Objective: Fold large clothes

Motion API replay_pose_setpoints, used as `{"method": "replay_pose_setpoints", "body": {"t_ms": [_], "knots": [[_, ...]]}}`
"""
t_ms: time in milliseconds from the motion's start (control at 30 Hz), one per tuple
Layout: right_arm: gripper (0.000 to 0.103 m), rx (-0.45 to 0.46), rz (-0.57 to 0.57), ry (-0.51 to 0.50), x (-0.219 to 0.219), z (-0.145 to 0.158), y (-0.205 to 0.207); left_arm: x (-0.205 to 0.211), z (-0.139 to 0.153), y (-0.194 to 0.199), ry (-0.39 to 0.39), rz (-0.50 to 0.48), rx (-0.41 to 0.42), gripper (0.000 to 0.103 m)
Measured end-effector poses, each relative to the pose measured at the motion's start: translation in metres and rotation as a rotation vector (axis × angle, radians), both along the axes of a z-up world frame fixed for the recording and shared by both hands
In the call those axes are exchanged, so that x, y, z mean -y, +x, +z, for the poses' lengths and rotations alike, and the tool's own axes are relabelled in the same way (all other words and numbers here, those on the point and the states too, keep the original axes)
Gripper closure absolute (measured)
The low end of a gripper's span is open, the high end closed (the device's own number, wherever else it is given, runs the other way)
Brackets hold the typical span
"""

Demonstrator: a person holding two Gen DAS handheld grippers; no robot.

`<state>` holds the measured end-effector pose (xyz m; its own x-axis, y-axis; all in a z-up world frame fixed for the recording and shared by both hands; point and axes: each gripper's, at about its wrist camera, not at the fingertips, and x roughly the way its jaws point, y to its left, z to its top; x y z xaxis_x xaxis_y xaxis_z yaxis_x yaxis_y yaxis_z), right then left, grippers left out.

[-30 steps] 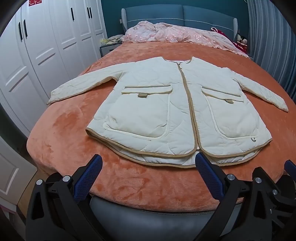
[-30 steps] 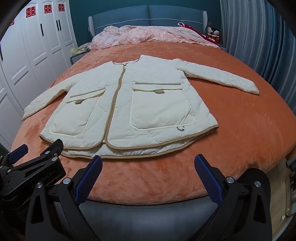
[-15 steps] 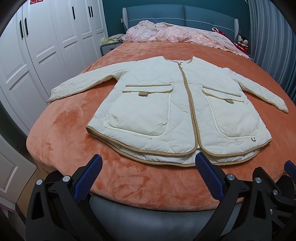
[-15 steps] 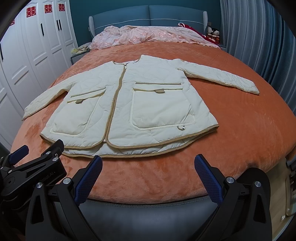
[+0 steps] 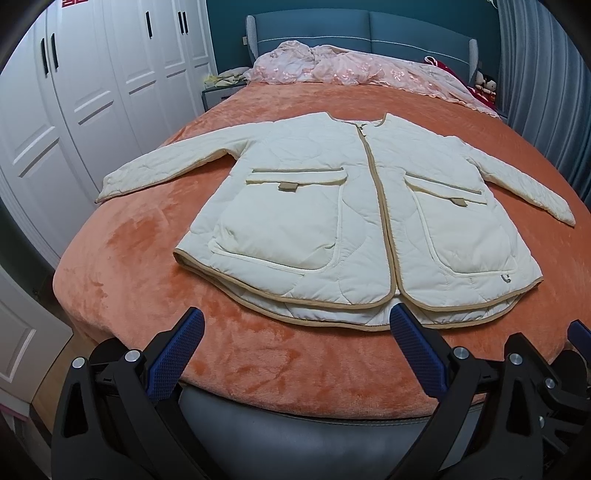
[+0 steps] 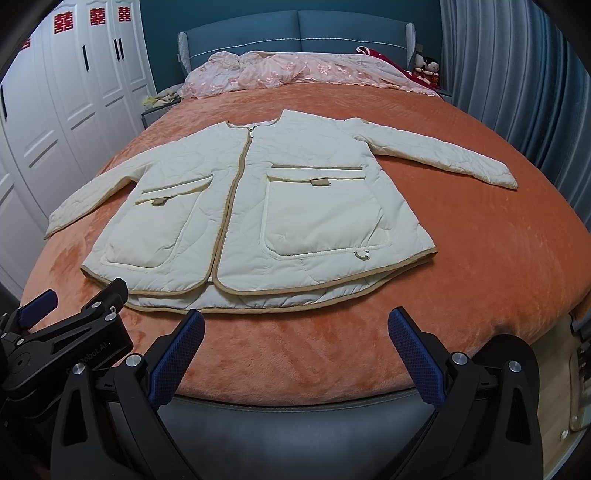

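A cream quilted jacket with tan trim lies flat and face up on the orange bedspread, zipped, both sleeves spread out to the sides. The right wrist view shows the same jacket, hem nearest me. My left gripper hangs open just short of the hem, nothing between its blue-padded fingers. My right gripper is open too, over the foot of the bed near the hem. The left gripper's body shows at the lower left of the right wrist view.
Pink bedding is heaped by the blue headboard. White wardrobes line the left side, with a nightstand beside the bed. Blue curtains hang on the right. A grey bed frame runs below the grippers.
Both views have lifted slightly and the jacket sits a touch lower and nearer in the left view. Neither gripper has changed its opening, and the jacket has not moved.
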<state>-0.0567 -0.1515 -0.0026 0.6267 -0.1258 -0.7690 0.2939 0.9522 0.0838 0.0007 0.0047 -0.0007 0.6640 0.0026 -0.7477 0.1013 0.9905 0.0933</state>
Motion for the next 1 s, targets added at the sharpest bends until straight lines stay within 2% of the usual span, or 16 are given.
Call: {"method": "replay_pose_setpoints", "body": {"t_ms": [1000], "knots": [[0.005,-0.004,0.009,-0.005,-0.0025,-0.0016,-0.0007,-0.0010,0.0008,-0.0034,-0.001,0.000,-0.013,0.005]]}}
